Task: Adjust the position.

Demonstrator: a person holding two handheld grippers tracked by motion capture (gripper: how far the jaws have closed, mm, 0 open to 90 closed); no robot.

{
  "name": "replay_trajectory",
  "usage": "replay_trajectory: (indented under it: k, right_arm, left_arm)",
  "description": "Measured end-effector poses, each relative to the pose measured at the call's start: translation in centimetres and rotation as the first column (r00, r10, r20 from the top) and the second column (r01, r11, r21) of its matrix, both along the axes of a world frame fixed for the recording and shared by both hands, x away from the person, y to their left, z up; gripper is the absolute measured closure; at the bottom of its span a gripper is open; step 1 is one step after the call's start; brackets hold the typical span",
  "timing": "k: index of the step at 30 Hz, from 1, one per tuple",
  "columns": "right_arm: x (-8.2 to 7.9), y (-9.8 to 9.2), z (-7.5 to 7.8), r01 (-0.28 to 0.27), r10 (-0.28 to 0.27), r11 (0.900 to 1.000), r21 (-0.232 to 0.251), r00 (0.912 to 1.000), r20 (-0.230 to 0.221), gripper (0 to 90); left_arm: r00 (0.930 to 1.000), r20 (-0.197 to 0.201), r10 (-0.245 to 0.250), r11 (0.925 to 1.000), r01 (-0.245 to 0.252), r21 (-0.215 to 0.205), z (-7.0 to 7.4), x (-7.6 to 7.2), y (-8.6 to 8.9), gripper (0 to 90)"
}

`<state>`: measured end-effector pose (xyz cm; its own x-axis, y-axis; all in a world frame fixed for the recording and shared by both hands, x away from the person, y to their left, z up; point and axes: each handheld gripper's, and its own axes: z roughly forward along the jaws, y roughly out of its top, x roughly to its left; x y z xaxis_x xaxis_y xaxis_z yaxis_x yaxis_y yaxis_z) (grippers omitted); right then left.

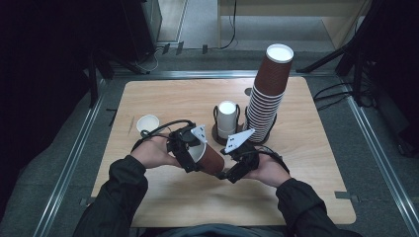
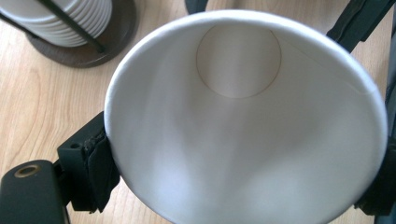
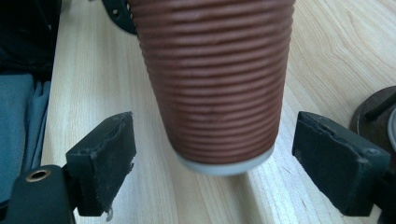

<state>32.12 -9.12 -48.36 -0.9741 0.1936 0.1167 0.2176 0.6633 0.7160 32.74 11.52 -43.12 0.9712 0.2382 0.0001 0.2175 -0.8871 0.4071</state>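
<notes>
Wooden table (image 1: 163,98), ribbed brown cup (image 1: 211,159), white inside

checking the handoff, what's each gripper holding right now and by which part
The left gripper holds a brown ribbed paper cup by its rim end, pads on the outer wall. The right gripper's jaws stand open around the cup's base, not touching.

A wooden table (image 1: 163,98) fills the middle of the high view. Left of centre stands a small white cup (image 1: 147,123), open side up. At centre a dark wire holder (image 1: 216,129) carries a stack of white cups (image 1: 227,118). Just right of it rises a tall stack of brown ribbed cups (image 1: 269,91) — leaning rightward, white base on top.
</notes>
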Motion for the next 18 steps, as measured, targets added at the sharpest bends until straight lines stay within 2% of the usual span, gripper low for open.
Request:
replay_trajectory:
  k: [9,15,18]
  right_arm:
    - [-0.4,0.8,-0.3,-0.030,0.030,1.000,-0.002,0.9995,0.004,14.0]
    - [-0.5,1.2,-0.3,-0.043,0.043,0.999,0.003,0.9991,0.008,14.8]
    - [-0.6,1.3,-0.4,-0.046,0.046,0.999,0.000,0.9989,0.011,17.9]
  left_arm:
    - [0.9996,-0.003,-0.030,0.9993,0.030,-0.022,0.4,-0.5,-1.1,8.4]
    - [0.9991,-0.014,-0.039,0.9990,0.038,-0.023,0.1,-0.7,-1.5,8.1]
    - [0.9986,-0.020,-0.050,0.9986,0.049,-0.019,0.0,-0.7,-1.6,8.1]
